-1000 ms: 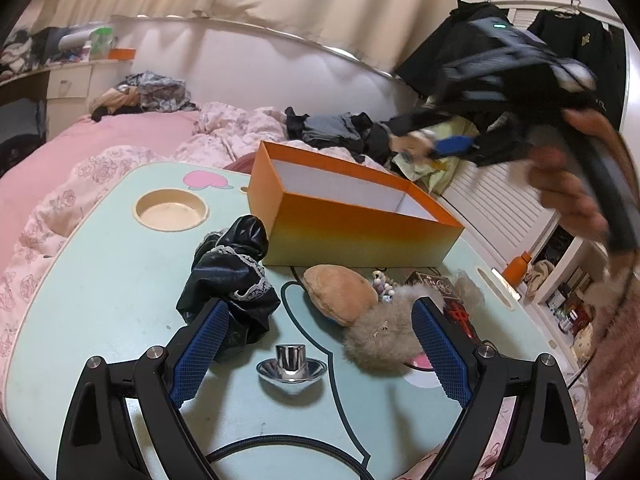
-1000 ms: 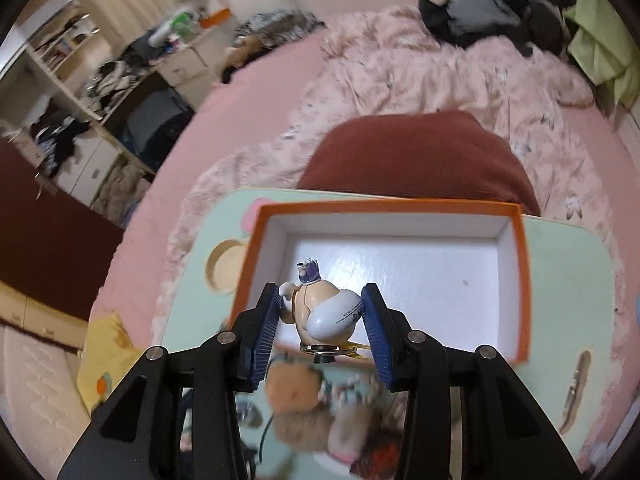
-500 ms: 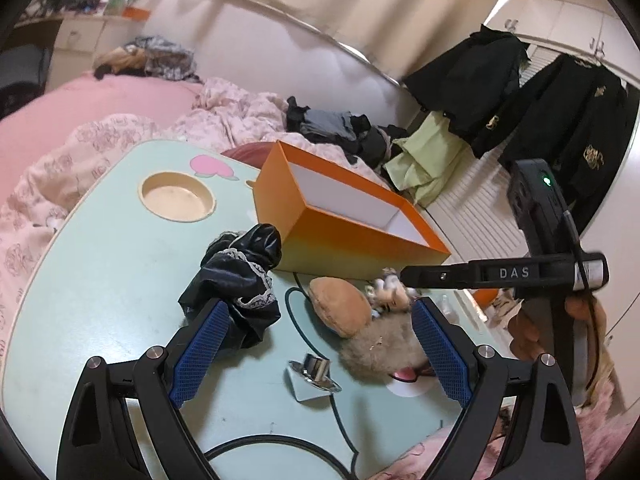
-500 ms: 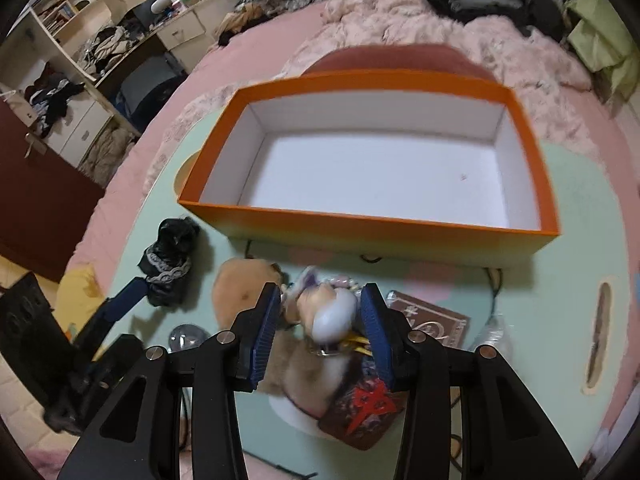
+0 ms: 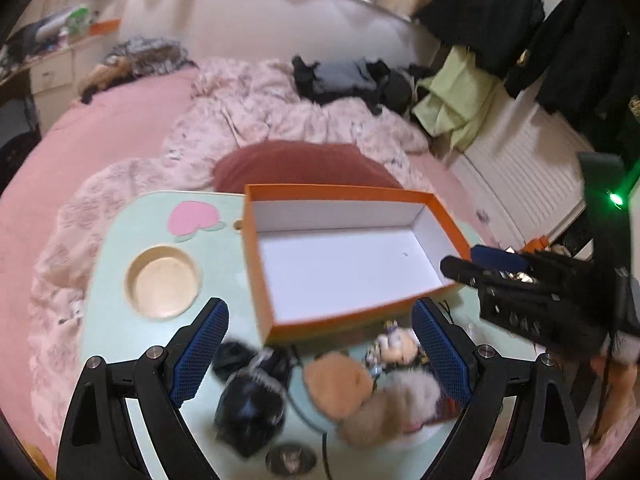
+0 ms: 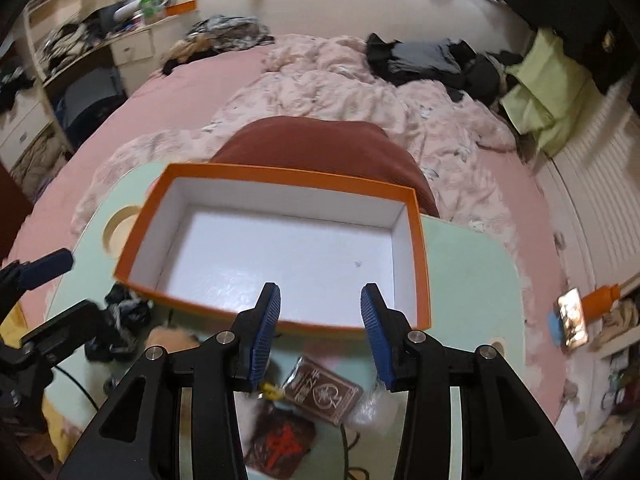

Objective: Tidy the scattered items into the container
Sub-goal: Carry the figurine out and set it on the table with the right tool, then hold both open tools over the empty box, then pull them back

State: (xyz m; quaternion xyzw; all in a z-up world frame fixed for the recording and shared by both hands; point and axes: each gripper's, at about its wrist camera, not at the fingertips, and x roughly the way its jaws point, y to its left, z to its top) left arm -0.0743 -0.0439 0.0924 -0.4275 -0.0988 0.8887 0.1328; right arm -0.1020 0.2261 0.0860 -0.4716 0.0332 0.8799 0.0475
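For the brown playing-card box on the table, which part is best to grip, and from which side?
Grip the brown card box across its two long edges, coming from above with the right tool. It lies flat on the table, so only its thin edges offer a hold.

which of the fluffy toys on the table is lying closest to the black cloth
The tan round plush, right beside the black cloth; the grey furry one lies farther right.

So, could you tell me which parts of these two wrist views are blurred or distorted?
Left wrist view: the black cloth and plush toys are motion-smeared, fisheye bends the orange box. Right wrist view: box edges are softly blurred, the right gripper is sharp, room edges curve.
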